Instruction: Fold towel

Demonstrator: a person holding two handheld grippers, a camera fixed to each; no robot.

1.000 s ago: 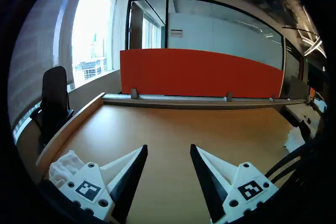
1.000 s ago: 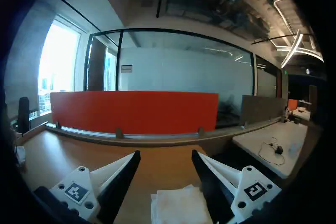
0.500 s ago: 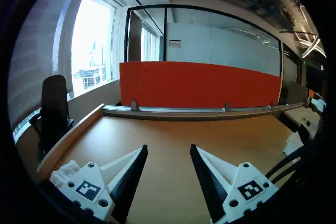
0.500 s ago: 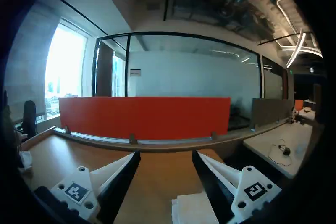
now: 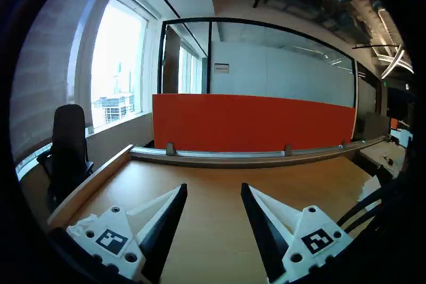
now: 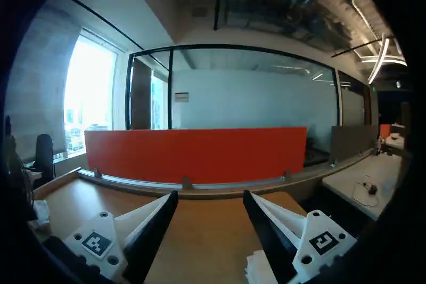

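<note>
The tabletop [image 5: 223, 177] is smooth orange-brown wood with a raised edge strip on its left. At its far side a flat orange divider panel [image 5: 250, 116] stands on a grey rail, with a glass wall behind it. A black office chair [image 5: 69, 140] sits left of the tabletop, near the window.

You hold the left gripper [image 5: 213, 185] low and roughly level over bare wood, pointed at the divider, jaws wide and holding nothing. Your right gripper [image 6: 210, 193] takes the same pose, jaws wide.

The fingers are white plastic wedges with black inner faces. The towel [image 6: 259, 269], white and folded, lies on the near tabletop just beside the right gripper's right-hand finger.

Each finger carries a square black-and-white marker [image 6: 324, 242]. The sign [image 5: 221, 68] on the glass wall is too small to read.
</note>
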